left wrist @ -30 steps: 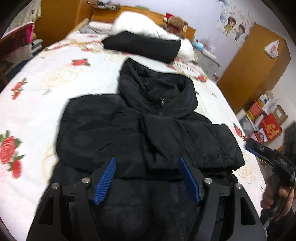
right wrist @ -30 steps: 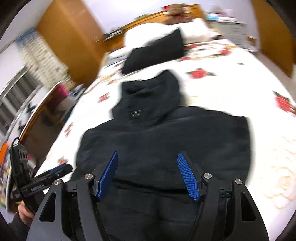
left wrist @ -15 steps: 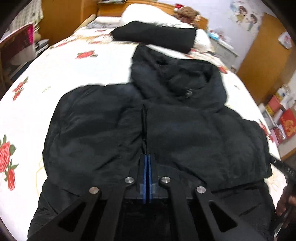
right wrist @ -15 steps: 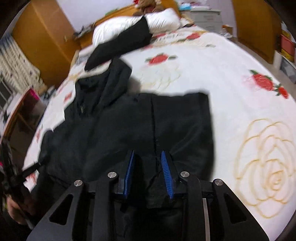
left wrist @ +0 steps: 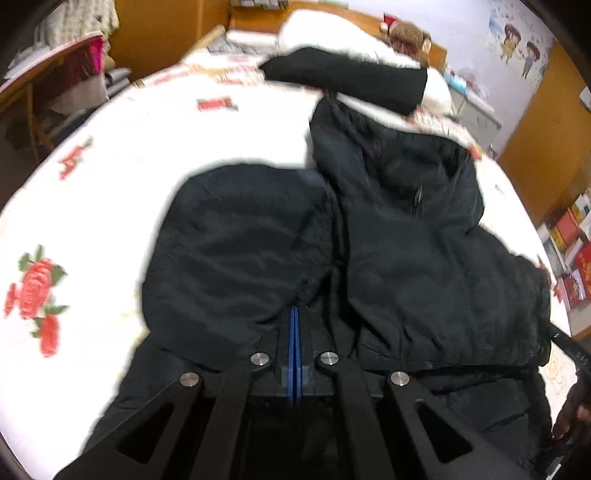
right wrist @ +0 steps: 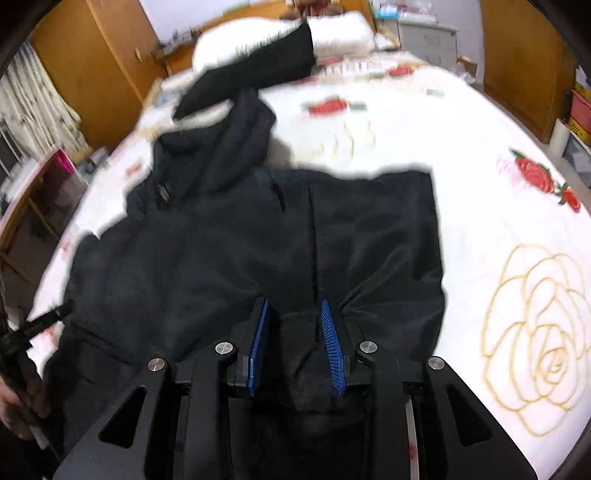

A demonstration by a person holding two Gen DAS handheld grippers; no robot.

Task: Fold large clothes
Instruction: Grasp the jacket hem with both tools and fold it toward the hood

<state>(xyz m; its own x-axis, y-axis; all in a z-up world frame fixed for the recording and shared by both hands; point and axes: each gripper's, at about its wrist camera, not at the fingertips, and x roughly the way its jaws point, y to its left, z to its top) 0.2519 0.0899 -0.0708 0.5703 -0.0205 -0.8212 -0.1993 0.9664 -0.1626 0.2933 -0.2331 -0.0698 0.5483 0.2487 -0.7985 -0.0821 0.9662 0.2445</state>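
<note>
A black hooded jacket (left wrist: 258, 240) lies spread on the bed, hood (left wrist: 399, 177) toward the pillows. My left gripper (left wrist: 294, 314) is shut at the jacket's near edge. Its blue pads meet with no cloth visible between them, and their tips are tucked under a fold. In the right wrist view, the same jacket (right wrist: 184, 258) fills the middle. My right gripper (right wrist: 294, 302) is shut on a thick bunch of its near edge, which bulges between the blue pads (right wrist: 330, 343). The left gripper (right wrist: 48, 317) shows at that view's left edge, held by a hand (right wrist: 14, 402).
The bed has a white sheet with red roses (left wrist: 110, 166). A second folded black garment (left wrist: 343, 77) leans on white pillows (left wrist: 325, 37) at the head. A teddy bear (left wrist: 410, 35), wooden wardrobes (right wrist: 524, 55) and boxes (left wrist: 569, 243) surround the bed.
Both grippers sank toward the jacket's near edge and went from wide open to closed. The left pads came fully together; the right pads closed on a bunch of cloth.
</note>
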